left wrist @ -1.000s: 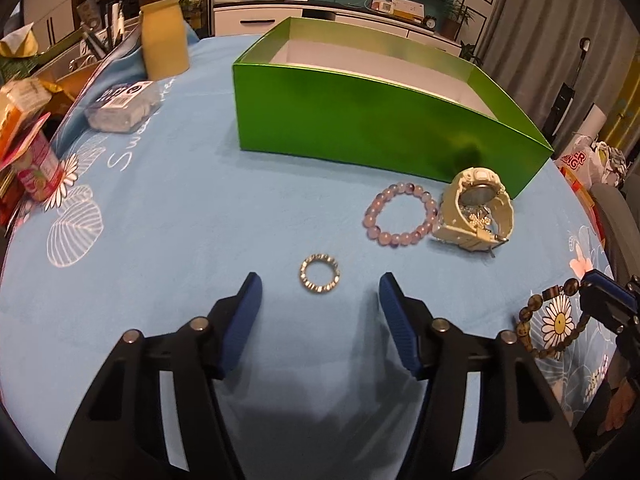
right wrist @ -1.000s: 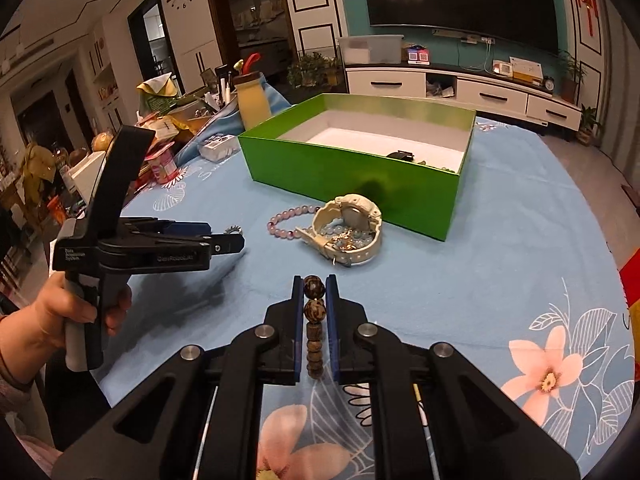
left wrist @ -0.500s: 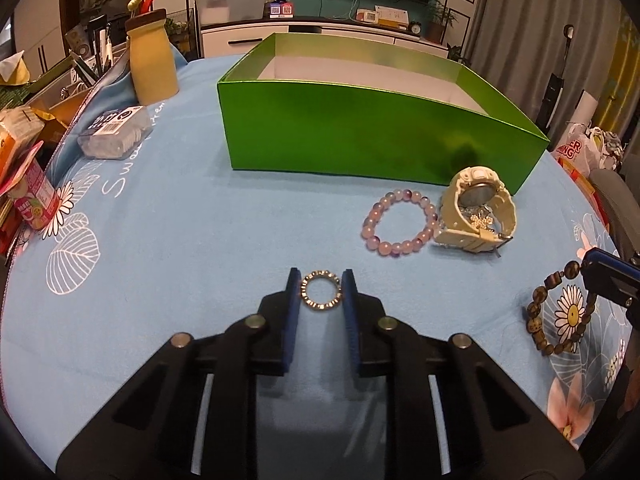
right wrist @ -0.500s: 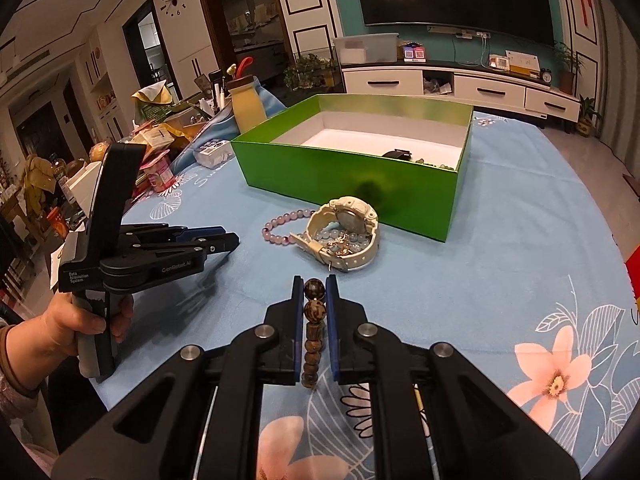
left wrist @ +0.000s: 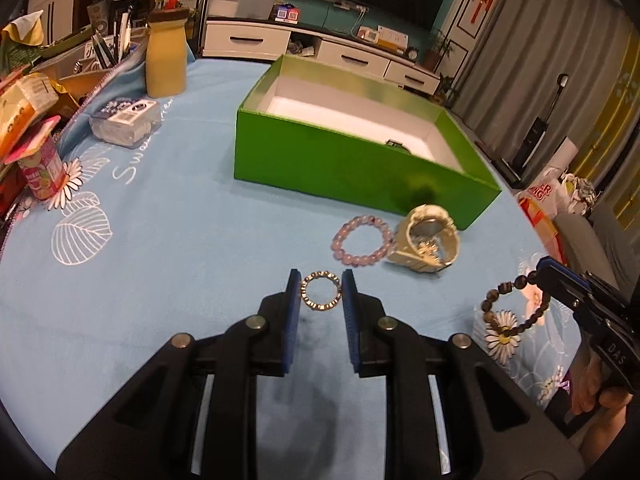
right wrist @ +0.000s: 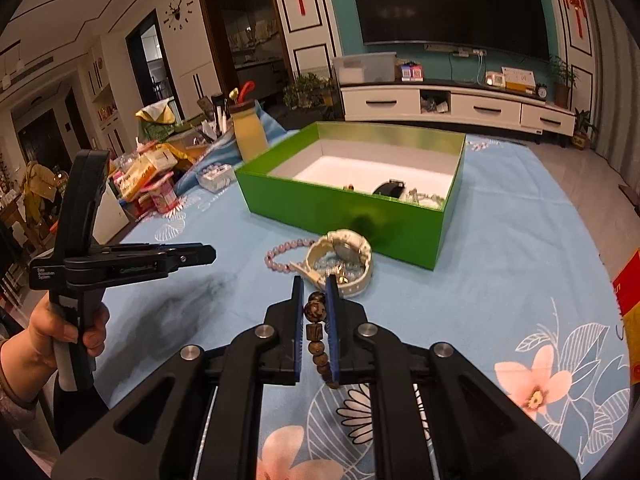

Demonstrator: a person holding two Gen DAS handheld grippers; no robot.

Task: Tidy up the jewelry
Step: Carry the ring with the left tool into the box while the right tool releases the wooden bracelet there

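My left gripper (left wrist: 321, 294) is shut on a small gold beaded ring (left wrist: 321, 304), held off the blue tablecloth. My right gripper (right wrist: 314, 300) is shut on a brown wooden bead bracelet (right wrist: 314, 330), which hangs from its tips (left wrist: 516, 312) in the left wrist view. A pink bead bracelet (left wrist: 362, 240) and a cream watch (left wrist: 426, 240) lie on the cloth in front of the open green box (left wrist: 352, 160). Inside the box (right wrist: 348, 204) lie a black band and other small pieces near its front right corner.
A yellow bottle (left wrist: 166, 56), a clear plastic case (left wrist: 124, 120), a pink cup (left wrist: 42, 168) and packets crowd the table's left side. A person's hand (right wrist: 60, 332) holds the left gripper's handle. The flowered blue cloth (right wrist: 520, 280) spreads right of the box.
My left gripper has shut on the gold ring and lifted it off the cloth, so the view rises and the box's inside shows. The right gripper keeps holding the brown bracelet.
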